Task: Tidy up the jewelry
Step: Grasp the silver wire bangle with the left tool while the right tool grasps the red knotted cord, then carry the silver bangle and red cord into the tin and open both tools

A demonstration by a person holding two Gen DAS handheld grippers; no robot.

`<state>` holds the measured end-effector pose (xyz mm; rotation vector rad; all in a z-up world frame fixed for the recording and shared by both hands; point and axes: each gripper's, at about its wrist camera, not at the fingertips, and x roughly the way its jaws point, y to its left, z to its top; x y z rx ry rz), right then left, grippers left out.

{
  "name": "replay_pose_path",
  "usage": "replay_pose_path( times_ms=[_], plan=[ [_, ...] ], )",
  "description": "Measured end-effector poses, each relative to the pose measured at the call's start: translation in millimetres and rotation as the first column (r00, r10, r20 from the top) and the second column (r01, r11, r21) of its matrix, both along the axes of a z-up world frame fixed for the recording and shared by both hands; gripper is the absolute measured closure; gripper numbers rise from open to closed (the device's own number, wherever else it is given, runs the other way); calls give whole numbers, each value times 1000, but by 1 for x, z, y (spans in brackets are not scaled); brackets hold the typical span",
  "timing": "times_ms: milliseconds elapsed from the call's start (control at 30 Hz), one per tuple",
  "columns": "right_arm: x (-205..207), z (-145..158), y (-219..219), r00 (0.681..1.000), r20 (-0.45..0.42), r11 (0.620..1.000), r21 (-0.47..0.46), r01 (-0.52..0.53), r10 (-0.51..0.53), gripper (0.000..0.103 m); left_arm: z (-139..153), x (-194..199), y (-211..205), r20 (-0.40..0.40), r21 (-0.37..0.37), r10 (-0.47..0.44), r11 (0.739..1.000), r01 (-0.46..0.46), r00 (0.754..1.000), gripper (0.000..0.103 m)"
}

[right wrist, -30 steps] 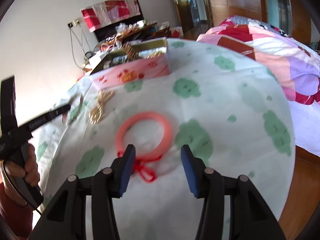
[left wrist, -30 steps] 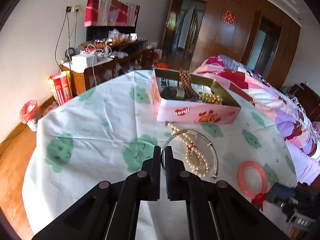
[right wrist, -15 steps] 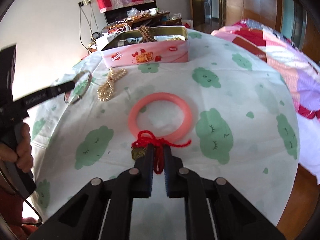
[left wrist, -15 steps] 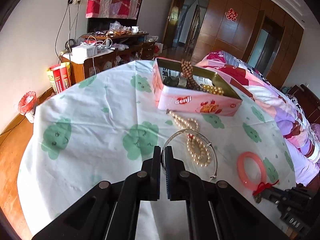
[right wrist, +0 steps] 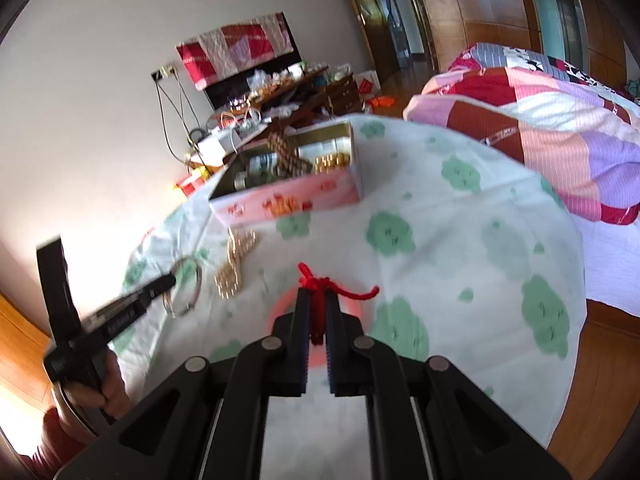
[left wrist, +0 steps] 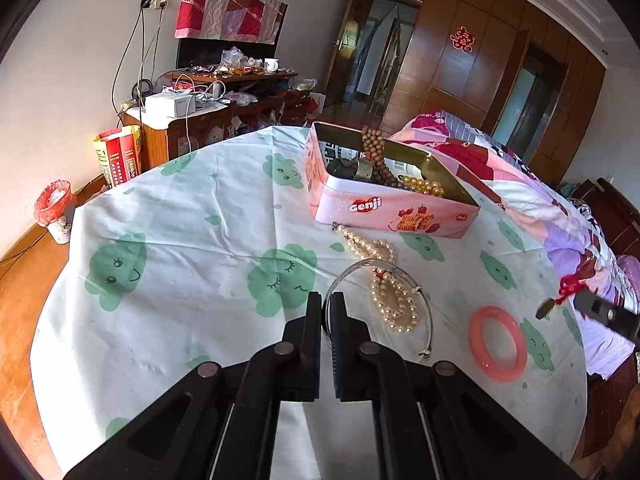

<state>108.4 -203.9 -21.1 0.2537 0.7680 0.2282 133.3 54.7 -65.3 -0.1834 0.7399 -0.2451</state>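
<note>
So the red cord (right wrist: 318, 286) was pinched right between the fingers of the right gripper (right wrist: 317, 312), which were closed tight on it. The knotted end stuck out past the tips. From the left camera you could see the cord up off the desk (left wrist: 180, 240), with a small brass-looking charm (left wrist: 544, 312) dangling under it.

The pink ring (left wrist: 498, 344) lay flat on the cloth near that gripper, apart from the cord as far as I could tell. In the right view it was just a pink blur behind the fingers.

The left gripper (left wrist: 329, 308) was shut as well, clamped on the rim of a thin silver bangle (left wrist: 420, 289). The rest of the hoop stuck out ahead of the fingers, over a pile of pearls (left wrist: 394, 308) lying on the desk. I couldn't tell whether the bangle touched the pearls.

Just past the pearls sat the pink tin (left wrist: 384, 216), open. It had a strand of brown wooden beads (left wrist: 374, 152) draped over its far wall, some gold beads (left wrist: 424, 186) and a few darker bits I couldn't make out.

A hand (right wrist: 112, 388) was wrapped round the left gripper's handle. The desk had a white cloth with green blobs on it, and a patchwork bed (right wrist: 540, 128) was beside it.
</note>
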Motion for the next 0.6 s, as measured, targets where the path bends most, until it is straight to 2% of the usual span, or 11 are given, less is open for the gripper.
replay_pose_path(
  times_ms=[333,600],
  plan=[
    [30,28,-1,997,80,1000,10,6,-7,93,25,9,-3,71,-26,-11,1000,12,997,100],
    [56,41,4,991,134,1000,29,2,-6,93,40,32,-13,112,-52,-19,998,25,994,100]
  ],
)
